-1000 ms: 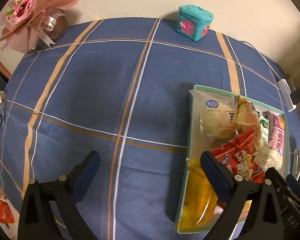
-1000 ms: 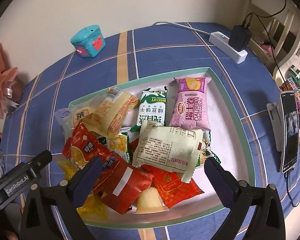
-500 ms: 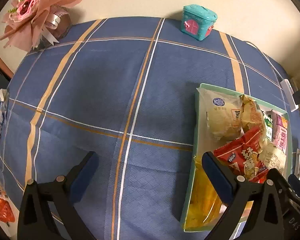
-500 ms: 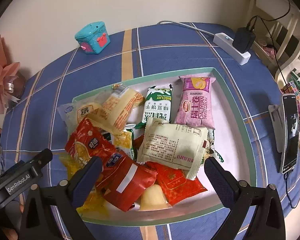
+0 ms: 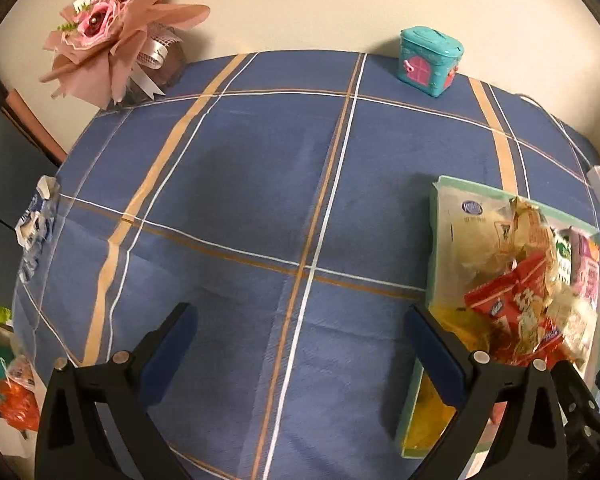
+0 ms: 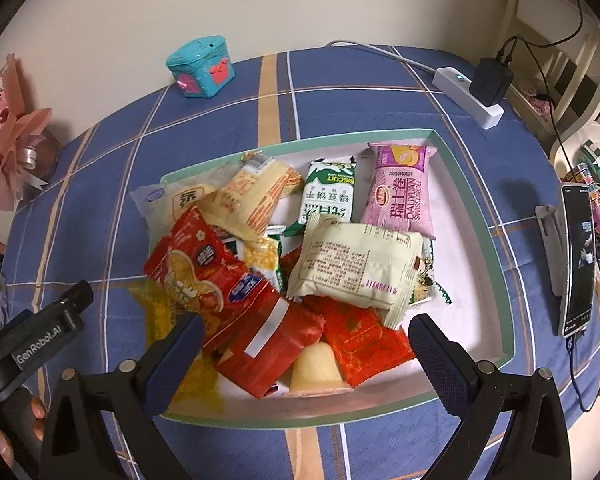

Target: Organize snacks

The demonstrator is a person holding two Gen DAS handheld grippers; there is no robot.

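left gripper [image 5: 300,344] released over bare tablecloth [image 5: 260,184] | right gripper [image 6: 304,340] released above tray [image 6: 476,184] near edge

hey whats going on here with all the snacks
A person holds a two-finger gripper in each hand over a table with a blue plaid cloth. The right gripper is open and empty above a white tray with a green rim, which is heaped with wrapped snacks such as a pink packet and a red crinkly bag. The left gripper is open over bare cloth beside the tray. Nothing is grasped yet.
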